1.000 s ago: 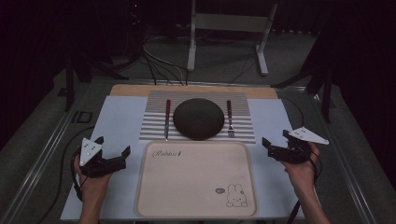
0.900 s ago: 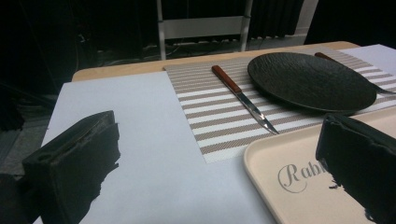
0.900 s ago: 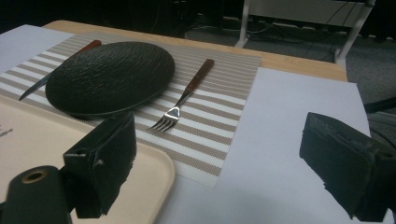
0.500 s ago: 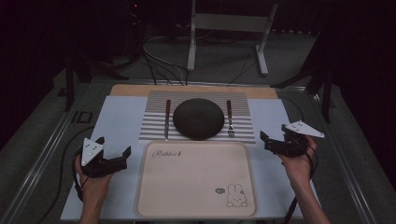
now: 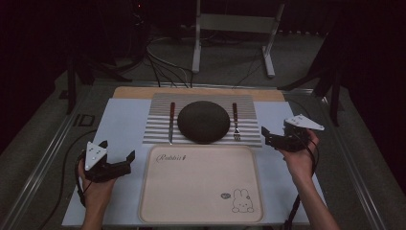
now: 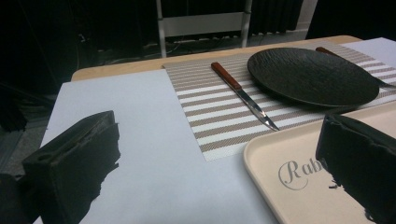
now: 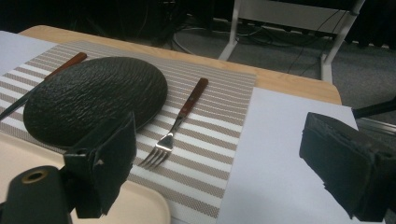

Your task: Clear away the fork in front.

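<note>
A dark round plate (image 5: 203, 121) sits mid-way on a striped placemat (image 5: 158, 134), with a wooden-handled knife (image 5: 171, 122) on its left and a fork (image 5: 235, 122) on its right. Below the mat lies a beige tray (image 5: 201, 187) with a rabbit print. My left gripper (image 5: 125, 163) rests open just left of the tray, jaws pointing right. My right gripper (image 5: 266, 137) hovers open to the right of the fork's tines. The left gripper (image 6: 217, 154) faces the knife (image 6: 243, 95) and plate (image 6: 313, 77). The right gripper (image 7: 224, 154) faces the fork (image 7: 180, 123) and plate (image 7: 95, 100).
A pale blue sheet (image 5: 119, 124) covers the wooden table under the mat and tray. A metal stand (image 5: 230, 28) and cables (image 5: 163, 62) lie on the floor beyond the far edge. Metal rails run along both table sides.
My right gripper has moved away from the person and a little left, nearer the fork. The left gripper has stayed almost where it was.
</note>
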A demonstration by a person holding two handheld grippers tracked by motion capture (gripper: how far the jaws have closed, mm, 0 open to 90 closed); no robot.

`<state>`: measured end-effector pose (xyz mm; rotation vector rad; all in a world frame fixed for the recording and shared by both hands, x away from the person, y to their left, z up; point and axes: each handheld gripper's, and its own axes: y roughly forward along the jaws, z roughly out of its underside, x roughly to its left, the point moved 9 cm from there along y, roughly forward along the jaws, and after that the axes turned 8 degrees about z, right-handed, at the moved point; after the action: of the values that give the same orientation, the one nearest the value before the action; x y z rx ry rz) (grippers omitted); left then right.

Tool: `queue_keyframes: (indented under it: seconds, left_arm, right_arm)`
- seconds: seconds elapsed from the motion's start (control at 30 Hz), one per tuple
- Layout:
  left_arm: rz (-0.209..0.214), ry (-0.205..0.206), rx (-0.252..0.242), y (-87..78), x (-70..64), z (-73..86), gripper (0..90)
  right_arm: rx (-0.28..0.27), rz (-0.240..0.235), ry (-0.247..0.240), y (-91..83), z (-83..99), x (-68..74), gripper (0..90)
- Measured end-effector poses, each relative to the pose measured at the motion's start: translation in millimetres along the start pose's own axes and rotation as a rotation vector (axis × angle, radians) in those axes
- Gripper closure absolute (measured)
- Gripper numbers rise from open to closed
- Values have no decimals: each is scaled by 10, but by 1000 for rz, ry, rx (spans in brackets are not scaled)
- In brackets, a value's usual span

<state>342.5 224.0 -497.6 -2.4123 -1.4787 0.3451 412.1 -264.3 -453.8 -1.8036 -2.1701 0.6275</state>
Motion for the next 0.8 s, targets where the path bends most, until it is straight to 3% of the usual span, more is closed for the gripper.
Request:
queue_keyframes:
  seconds: [0.33,0.8]
  left_arm:
    - [-2,6,4,6,-2,4,1]
    - [-5,10,6,12,-3,9,1]
  right_arm:
    - [30,18,8,139,-41,41,109]
    - [39,6,22,278,-144,95,109]
